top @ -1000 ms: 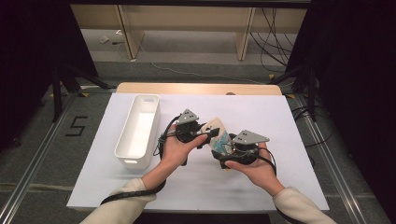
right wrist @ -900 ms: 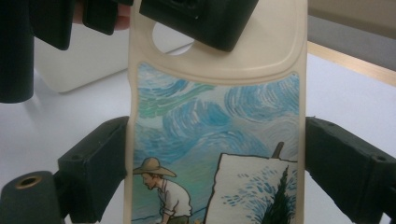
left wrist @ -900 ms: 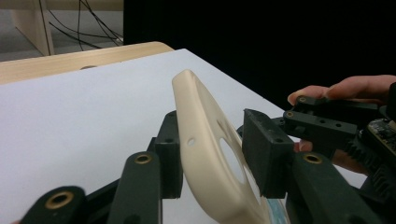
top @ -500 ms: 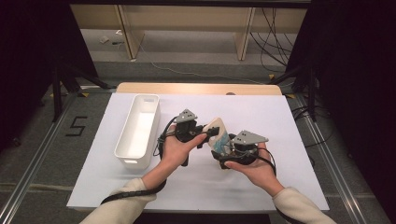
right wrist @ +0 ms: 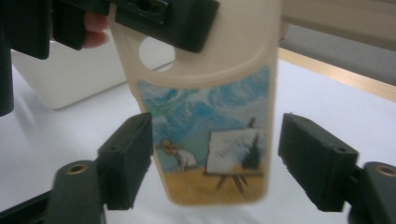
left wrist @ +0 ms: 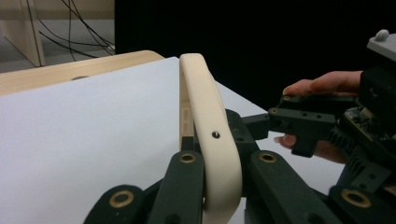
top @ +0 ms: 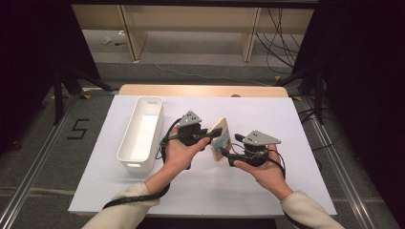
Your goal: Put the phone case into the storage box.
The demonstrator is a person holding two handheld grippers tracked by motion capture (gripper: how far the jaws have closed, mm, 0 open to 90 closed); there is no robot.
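A cream phone case (top: 220, 139) with a painted scene on its back (blue sky, a painter, an easel) is held upright above the white table cover. My left gripper (top: 209, 135) is shut on its rounded top end by the camera cut-out. In the left gripper view the case's edge (left wrist: 205, 107) rises between my jaws (left wrist: 210, 144). My right gripper (top: 229, 155) is open. In the right gripper view its jaws stand either side of the case's lower half (right wrist: 210, 116); the left jaw is close to the case's edge and the right jaw well apart (right wrist: 217, 156).
A long white bin (top: 143, 133) lies on the table cover (top: 286, 119) to the left of the hands. The wooden table edge (top: 200, 89) runs along the back. Cables and table legs are on the floor beyond.
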